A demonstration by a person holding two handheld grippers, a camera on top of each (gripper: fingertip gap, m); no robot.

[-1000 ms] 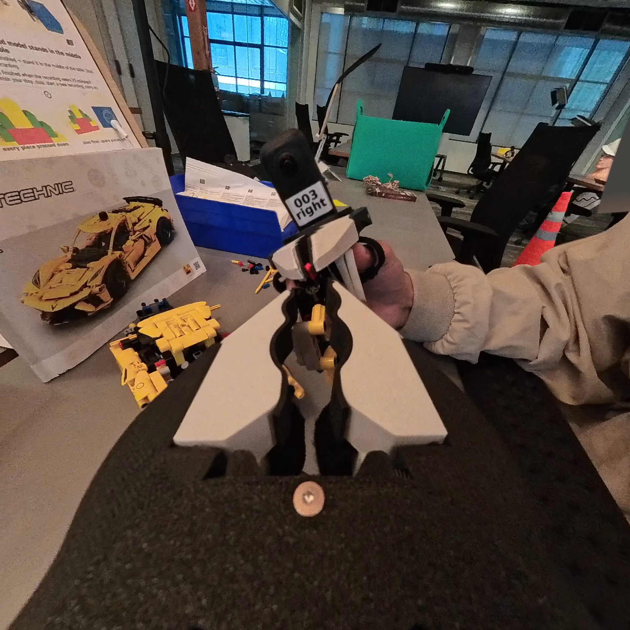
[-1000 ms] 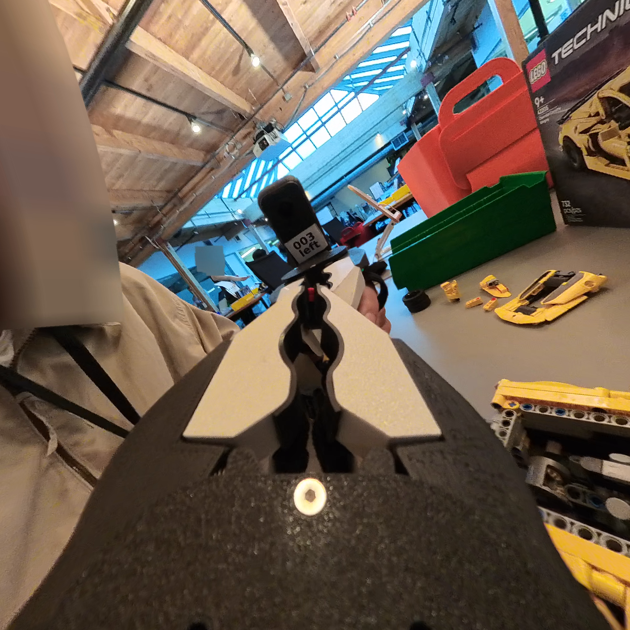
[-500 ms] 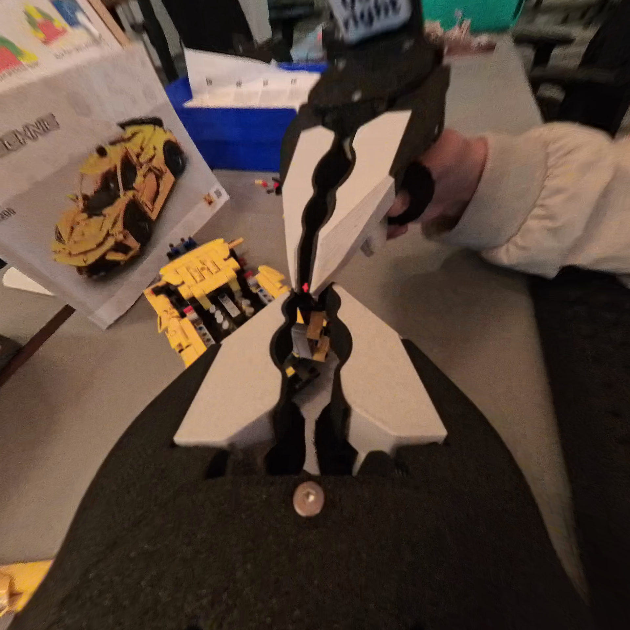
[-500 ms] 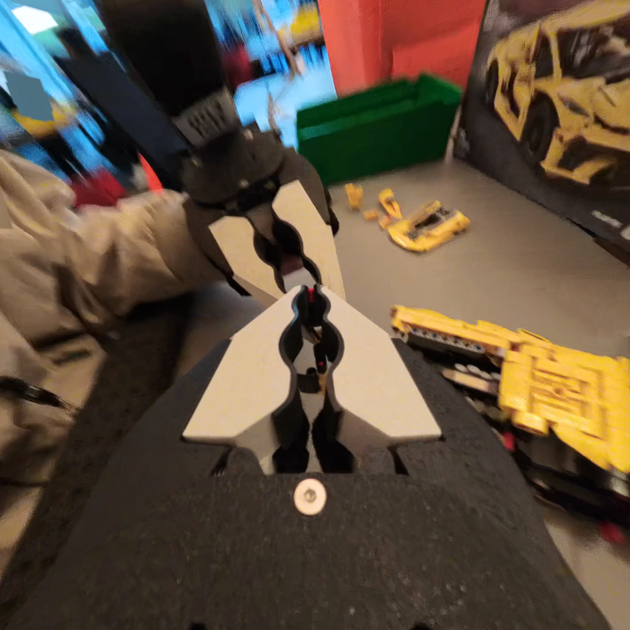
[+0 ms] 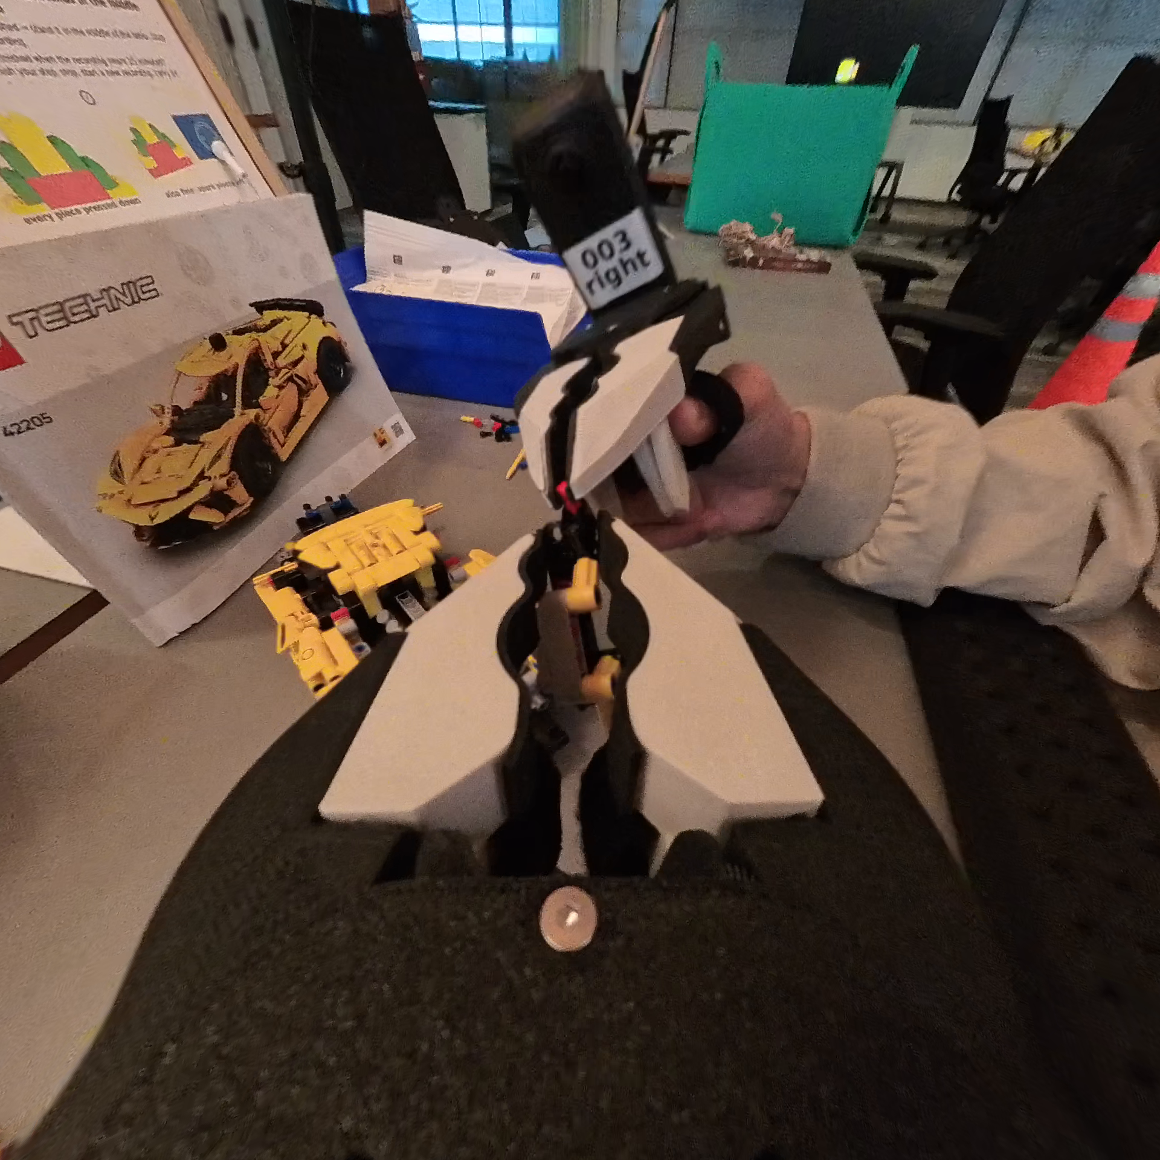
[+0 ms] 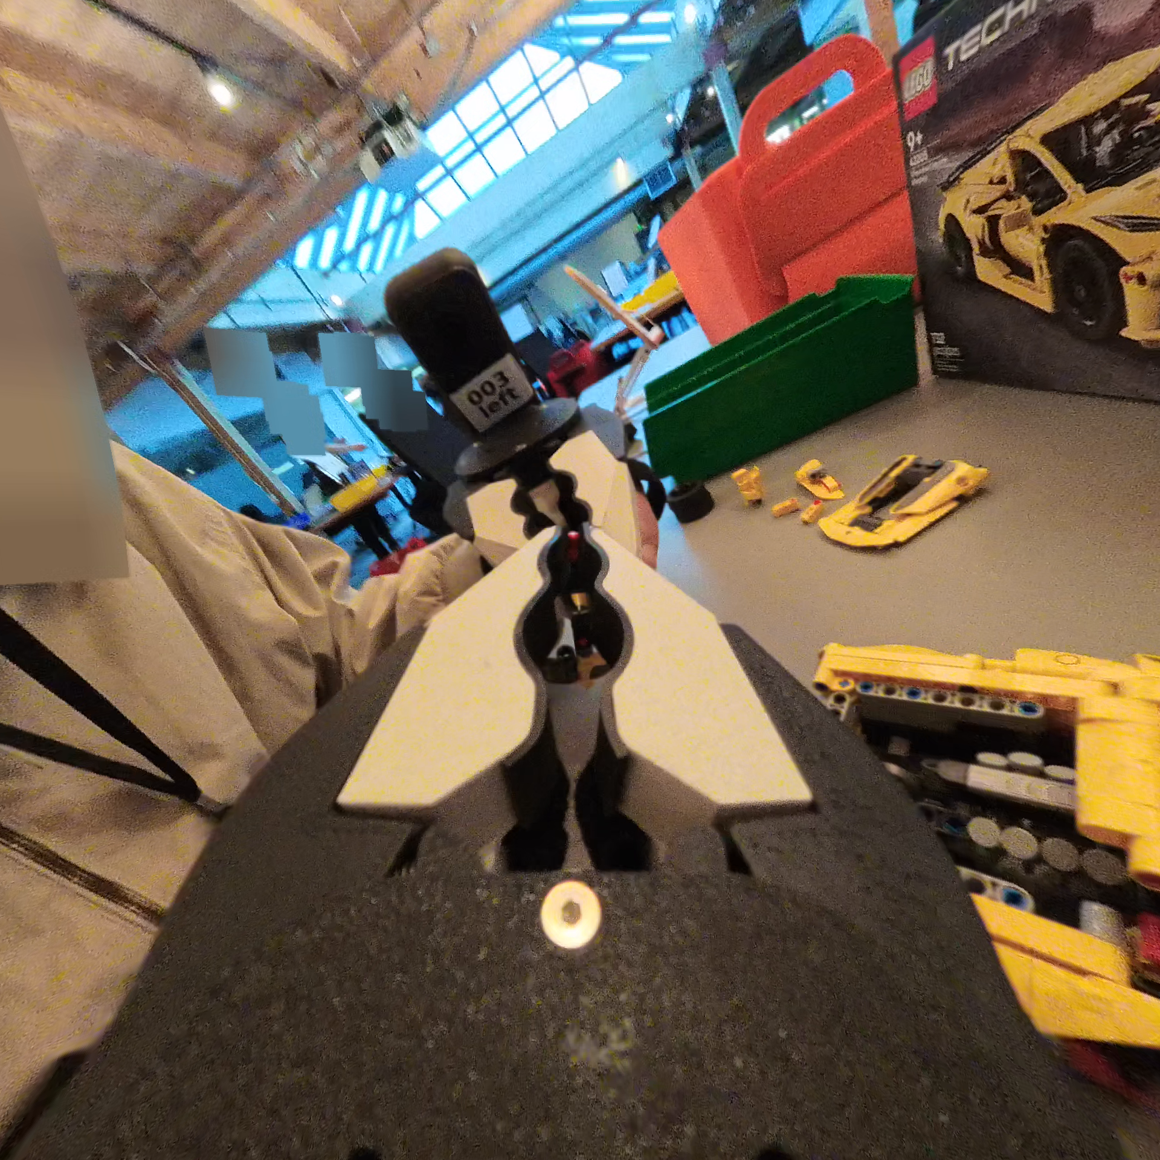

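My left gripper [image 5: 571,533] is shut on a small assembly of grey, black and yellow bricks [image 5: 580,628], held above the grey table [image 5: 157,753]. My right gripper [image 5: 562,496] faces it tip to tip, held by a hand in a beige sleeve [image 5: 941,502]. In the right wrist view my right gripper [image 6: 572,540] is shut on a thin black part with a red tip [image 6: 574,640]. That red tip meets the left gripper [image 6: 545,502] opposite. A partly built yellow brick car [image 5: 358,584] lies on the table below left; it also shows in the right wrist view [image 6: 1004,753].
A printed booklet with a yellow car picture [image 5: 188,402] leans at the left. A blue bin with papers [image 5: 452,339] stands behind. A green bin [image 6: 784,376], a red carrier [image 6: 803,188], the car box [image 6: 1036,220], a yellow panel [image 6: 904,502] and a black wheel [image 6: 690,502] stand farther off.
Half a second ago both grippers were tipped down toward the table, blurred. Now they are raised again, still tip to tip. The right gripper leans more to the left than one second ago.
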